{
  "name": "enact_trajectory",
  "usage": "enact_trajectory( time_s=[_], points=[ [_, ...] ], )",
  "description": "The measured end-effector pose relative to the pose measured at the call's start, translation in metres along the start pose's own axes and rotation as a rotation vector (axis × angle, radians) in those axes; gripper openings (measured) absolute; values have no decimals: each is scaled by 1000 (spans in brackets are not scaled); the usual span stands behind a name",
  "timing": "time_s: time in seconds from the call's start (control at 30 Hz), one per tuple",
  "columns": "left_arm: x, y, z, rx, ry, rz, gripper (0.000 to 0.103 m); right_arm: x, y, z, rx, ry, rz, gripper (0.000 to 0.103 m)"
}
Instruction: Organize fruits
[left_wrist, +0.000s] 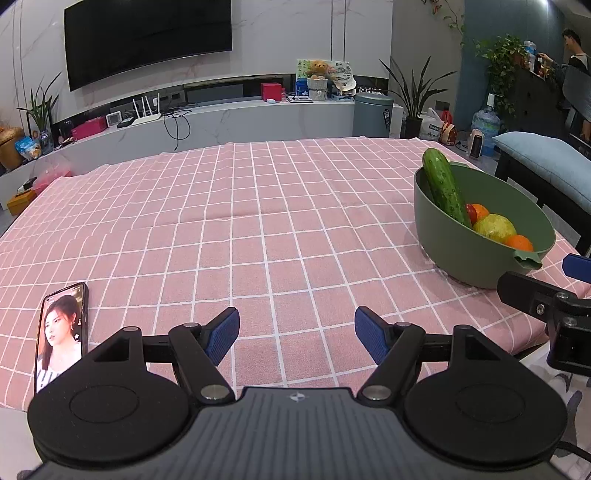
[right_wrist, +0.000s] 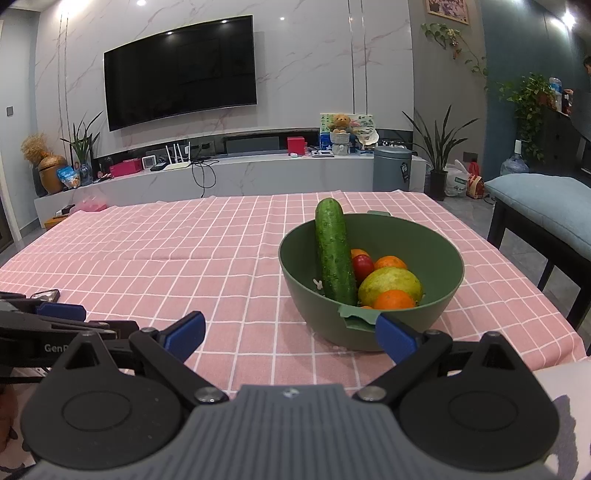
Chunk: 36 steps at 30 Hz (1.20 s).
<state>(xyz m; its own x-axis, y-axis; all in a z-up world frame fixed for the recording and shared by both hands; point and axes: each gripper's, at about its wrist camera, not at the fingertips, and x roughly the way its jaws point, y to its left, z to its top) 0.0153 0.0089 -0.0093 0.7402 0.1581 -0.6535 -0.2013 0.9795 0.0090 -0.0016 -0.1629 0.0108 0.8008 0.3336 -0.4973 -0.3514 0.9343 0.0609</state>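
A green bowl (right_wrist: 436, 254) stands on the pink checked tablecloth and also shows in the left wrist view (left_wrist: 428, 210) at the right. In it a cucumber (right_wrist: 332, 251) leans upright beside a yellow-green fruit (right_wrist: 391, 282), oranges (right_wrist: 393, 299) and a red tomato (right_wrist: 362, 266). My right gripper (right_wrist: 291, 332) is open and empty, low over the table just in front of the bowl. My left gripper (left_wrist: 295, 332) is open and empty over bare cloth, left of the bowl.
A phone (left_wrist: 61, 332) with a lit screen lies on the cloth at the left gripper's left. The right gripper's fingers (left_wrist: 532, 291) show at the left wrist view's right edge. A cushioned bench (right_wrist: 546, 206) stands right of the table.
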Motion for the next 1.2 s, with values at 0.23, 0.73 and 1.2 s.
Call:
enact_trajectory(
  time_s=[0.23,0.73,1.2],
  points=[
    [0,0,0,0,1,0,84,-1,0,0,9,0,-1,95],
    [0,-1,-1,0,5,0,84,0,-1,1,10,0,-2,95],
    [2,0,-3,-2,12,5,84,0,-1,1,9,1,-3,95]
  ],
)
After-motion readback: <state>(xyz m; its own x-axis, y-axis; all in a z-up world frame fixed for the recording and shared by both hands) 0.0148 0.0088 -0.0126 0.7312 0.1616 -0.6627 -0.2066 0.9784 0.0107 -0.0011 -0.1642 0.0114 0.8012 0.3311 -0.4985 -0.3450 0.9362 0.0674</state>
